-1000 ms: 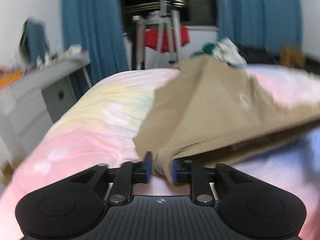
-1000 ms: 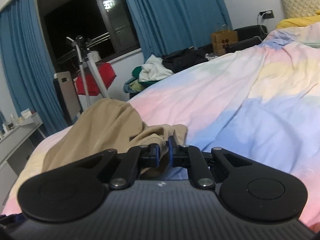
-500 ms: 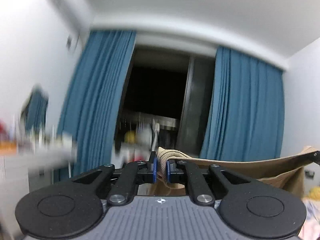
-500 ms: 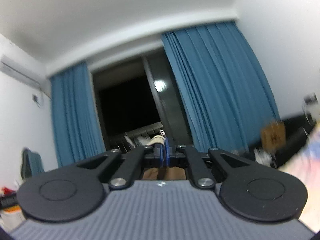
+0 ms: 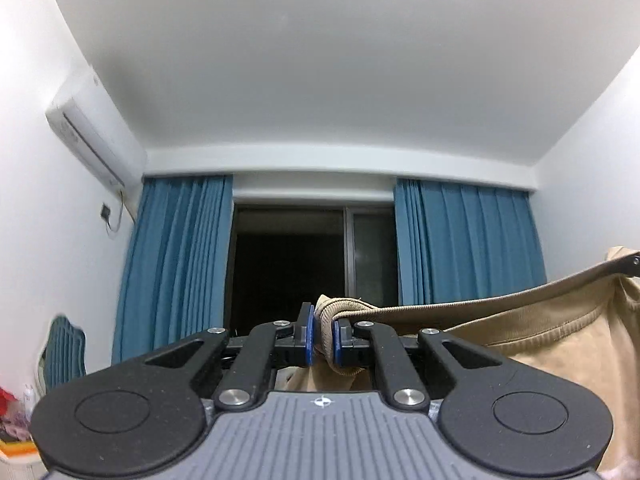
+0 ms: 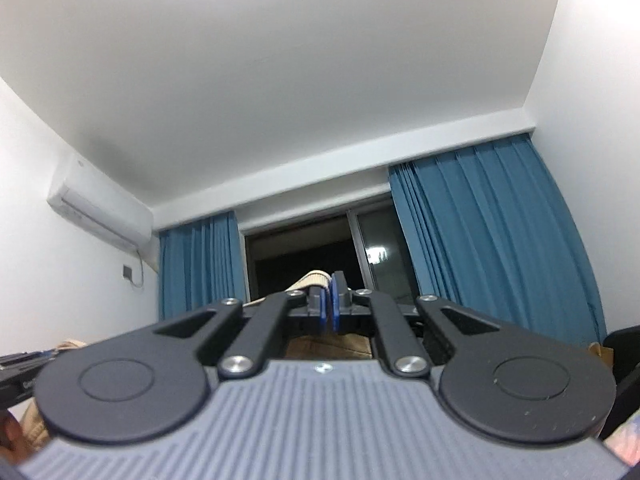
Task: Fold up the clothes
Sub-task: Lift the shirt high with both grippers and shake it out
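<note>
My left gripper (image 5: 322,335) is shut on the ribbed hem of a tan garment (image 5: 552,344) and holds it up high, pointing toward the ceiling. The hem stretches taut to the right, up to the other gripper at the frame edge (image 5: 634,260). My right gripper (image 6: 329,307) is shut on the same tan garment (image 6: 316,280); a fold of ribbed hem pokes out above its blue pads (image 6: 335,312). The garment hangs below both grippers, mostly hidden. The bed is out of view.
Blue curtains (image 5: 468,248) frame a dark window (image 5: 288,264) ahead. A white air conditioner (image 5: 92,132) hangs on the left wall. A mirror edge (image 5: 64,356) and clutter show at lower left. A dark chair (image 6: 624,352) shows at right.
Both grippers have lifted the tan garment off the bed and tilted upward. The views went from the bed and room to the window, curtains and ceiling.
</note>
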`<state>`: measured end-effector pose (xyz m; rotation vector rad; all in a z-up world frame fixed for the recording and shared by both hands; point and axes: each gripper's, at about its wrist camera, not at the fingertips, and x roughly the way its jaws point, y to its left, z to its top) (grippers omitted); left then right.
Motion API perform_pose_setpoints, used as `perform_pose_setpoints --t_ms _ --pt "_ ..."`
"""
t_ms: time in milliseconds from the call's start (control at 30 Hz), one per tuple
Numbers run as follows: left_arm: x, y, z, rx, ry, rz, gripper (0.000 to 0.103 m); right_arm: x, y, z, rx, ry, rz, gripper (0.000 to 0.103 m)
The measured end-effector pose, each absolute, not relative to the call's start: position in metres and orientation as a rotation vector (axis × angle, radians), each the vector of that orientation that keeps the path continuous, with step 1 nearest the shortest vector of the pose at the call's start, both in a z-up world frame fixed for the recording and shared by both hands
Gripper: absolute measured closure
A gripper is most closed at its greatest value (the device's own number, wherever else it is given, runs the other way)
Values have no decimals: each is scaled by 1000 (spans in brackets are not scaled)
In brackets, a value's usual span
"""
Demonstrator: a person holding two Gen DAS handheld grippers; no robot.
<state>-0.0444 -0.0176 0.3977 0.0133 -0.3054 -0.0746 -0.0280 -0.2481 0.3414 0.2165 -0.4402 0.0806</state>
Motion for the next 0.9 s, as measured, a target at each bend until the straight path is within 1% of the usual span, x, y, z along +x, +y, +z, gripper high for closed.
perform_pose_setpoints --t_ms 100,333,433,533,733,833,900 --pt "-8 -20 361 14 -245 -75 93 7 -248 313 198 -355 58 97" --pt "134 -8 249 13 -63 -62 93 144 -243 211 206 -166 23 97" --pt "213 0 179 1 26 -53 93 219 -241 157 213 -85 9 97" --pt "296 1 106 -3 124 -46 93 294 -241 91 230 8 -3 97" --pt "448 -9 -68 51 368 -23 93 431 -251 -56 227 284 -2 97" --pt "503 0 -142 95 478 -33 93 471 -258 -122 237 431 15 97" --pt "533 5 -177 82 545 -46 93 486 -260 -147 238 490 17 97"
